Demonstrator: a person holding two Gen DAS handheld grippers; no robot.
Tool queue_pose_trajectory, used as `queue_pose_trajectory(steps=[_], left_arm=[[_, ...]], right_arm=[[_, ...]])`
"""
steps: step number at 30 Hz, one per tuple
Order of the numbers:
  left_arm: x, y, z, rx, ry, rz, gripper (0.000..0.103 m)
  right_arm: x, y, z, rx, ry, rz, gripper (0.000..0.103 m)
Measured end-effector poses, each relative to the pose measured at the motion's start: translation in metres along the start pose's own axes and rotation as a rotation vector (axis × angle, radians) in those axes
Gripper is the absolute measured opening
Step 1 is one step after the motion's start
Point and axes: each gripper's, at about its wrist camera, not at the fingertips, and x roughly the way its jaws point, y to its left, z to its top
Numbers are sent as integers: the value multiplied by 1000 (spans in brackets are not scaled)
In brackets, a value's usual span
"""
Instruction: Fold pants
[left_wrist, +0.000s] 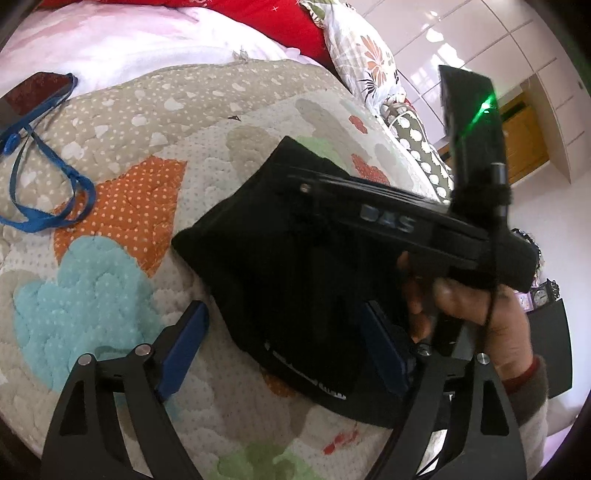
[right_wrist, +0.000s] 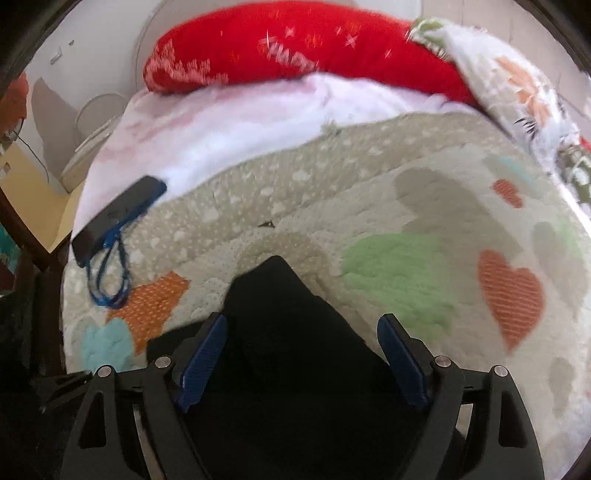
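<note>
Below, folded black pants (right_wrist: 295, 332) lie between the open right tool (right_wrist: 303, 365).

A bed fills both views, spread with a quilt (right_wrist: 424, 206) of coloured hearts. White sheet (right_wrist: 229, 125) beyond, red pillow (right_wrist: 280, 44) at the head. White glossy cupboards (left_wrist: 461, 40) gleam on the right, wooden shelf (left_wrist: 521, 140) below them.
</note>
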Motion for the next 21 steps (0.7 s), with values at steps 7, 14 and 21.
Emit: queue_pose_trajectory(steps=[7,14,21], left_arm=[[-27,-26,1,118,-91,-13,35],[-77,-120,-32,444,-242,-168,31],[1,-202,-105,731,-6,-258,32]], right_arm=[[-39,-6,-12,63,-135,43,30],[-171,-51,-60,188,-425,119,28],[-216,-130,-188,475,-431,-68,32]])
